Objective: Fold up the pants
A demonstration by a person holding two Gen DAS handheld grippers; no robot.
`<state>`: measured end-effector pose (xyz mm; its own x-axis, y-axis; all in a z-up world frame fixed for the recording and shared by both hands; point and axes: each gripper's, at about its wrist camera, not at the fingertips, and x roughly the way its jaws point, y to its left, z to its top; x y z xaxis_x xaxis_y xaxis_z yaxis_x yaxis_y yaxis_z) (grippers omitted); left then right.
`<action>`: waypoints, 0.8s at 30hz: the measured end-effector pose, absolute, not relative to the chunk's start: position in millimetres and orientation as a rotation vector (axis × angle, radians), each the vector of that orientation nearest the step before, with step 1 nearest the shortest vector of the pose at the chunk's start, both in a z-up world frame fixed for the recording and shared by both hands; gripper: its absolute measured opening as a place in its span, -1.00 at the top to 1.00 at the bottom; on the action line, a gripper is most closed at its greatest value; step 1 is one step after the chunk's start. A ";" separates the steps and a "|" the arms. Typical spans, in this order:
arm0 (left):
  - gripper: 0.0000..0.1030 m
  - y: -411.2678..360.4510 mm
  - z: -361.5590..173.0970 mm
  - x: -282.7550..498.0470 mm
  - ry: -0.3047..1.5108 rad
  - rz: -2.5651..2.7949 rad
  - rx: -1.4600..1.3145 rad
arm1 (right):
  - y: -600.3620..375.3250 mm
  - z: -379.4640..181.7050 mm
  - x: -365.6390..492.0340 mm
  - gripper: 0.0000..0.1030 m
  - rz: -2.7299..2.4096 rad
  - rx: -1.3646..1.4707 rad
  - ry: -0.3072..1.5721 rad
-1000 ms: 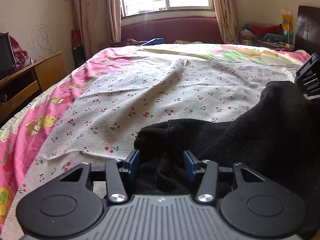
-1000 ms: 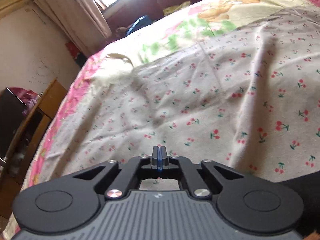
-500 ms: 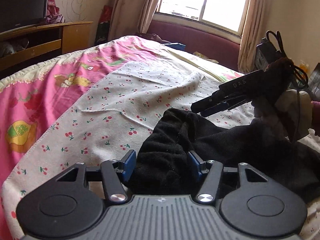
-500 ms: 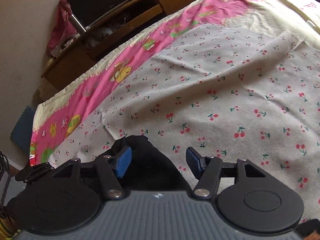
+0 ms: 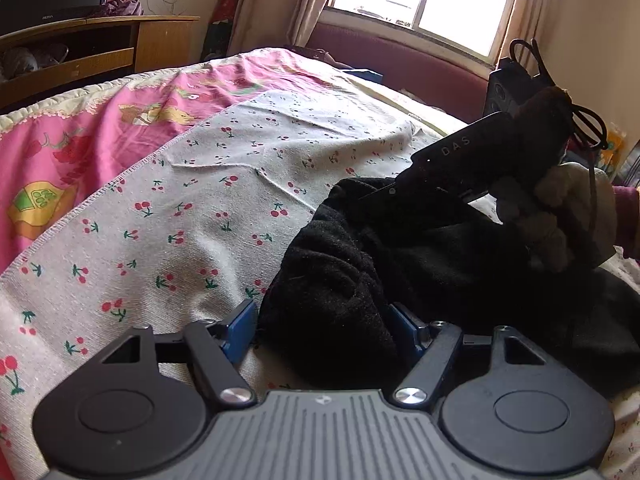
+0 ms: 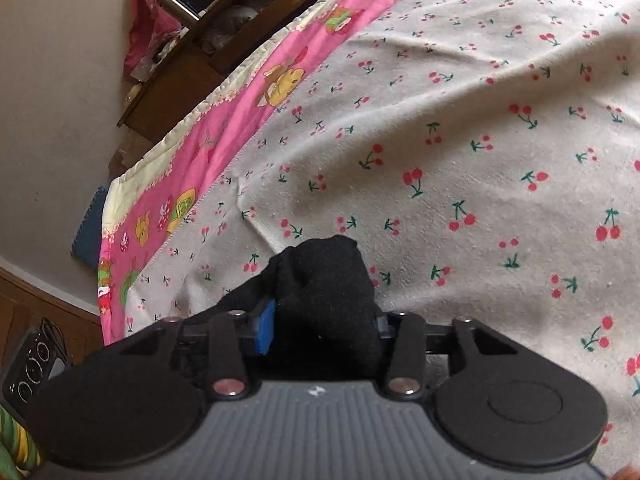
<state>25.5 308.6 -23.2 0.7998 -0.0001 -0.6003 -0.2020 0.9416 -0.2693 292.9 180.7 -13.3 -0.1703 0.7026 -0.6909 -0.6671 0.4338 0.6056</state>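
- The black pants lie bunched on the cherry-print sheet of the bed, toward its near edge.
- The left claw has its blue pads spread apart, one on either side of a thick fold of the pants — the fabric fills the gap between them.
- The right claw likewise straddles a raised fold of the pants; whether it pinches the cloth cannot be told.
- In the left view the right claw reaches into the pile from the right, held by a gloved hand.
- A pink quilt shows beside the sheet — a wooden cabinet stands beyond.
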 end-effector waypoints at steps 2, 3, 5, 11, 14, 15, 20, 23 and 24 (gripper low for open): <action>-0.60 310.8 -24.1 24.3 0.626 0.112 -0.357 | 187.7 -7.4 274.5 0.44 1.142 0.007 1.233; -0.56 312.1 -23.6 23.4 0.615 0.116 -0.374 | 192.4 -0.8 264.9 0.47 1.120 -0.038 1.206; -0.40 315.4 -19.1 19.9 0.588 0.128 -0.402 | 195.8 15.2 256.8 0.50 1.105 -0.045 1.156; -0.33 331.4 5.3 1.8 0.475 0.210 -0.407 | 225.0 45.3 251.4 0.54 1.187 0.067 1.009; -0.33 334.7 4.4 4.8 0.500 0.276 -0.341 | 250.2 22.5 254.2 0.59 1.153 0.088 0.982; -0.33 337.5 0.7 8.7 0.529 0.291 -0.337 | 256.9 12.3 258.2 0.59 1.141 0.095 0.991; -0.33 331.3 4.1 6.0 0.553 0.316 -0.271 | 258.3 -5.8 263.3 0.35 0.985 0.073 0.931; -0.33 320.9 17.4 -0.4 0.530 0.318 -0.192 | 232.4 30.6 243.4 0.20 0.982 0.126 0.804; -0.33 318.2 21.7 -1.9 0.523 0.311 -0.180 | 218.7 45.3 232.6 0.20 0.972 0.138 0.754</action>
<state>-1.9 318.2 21.7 0.8212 0.2451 -0.5152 -0.3360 0.9376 -0.0895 232.6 218.7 45.3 0.3356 0.7877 -0.5166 -0.6960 0.5769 0.4275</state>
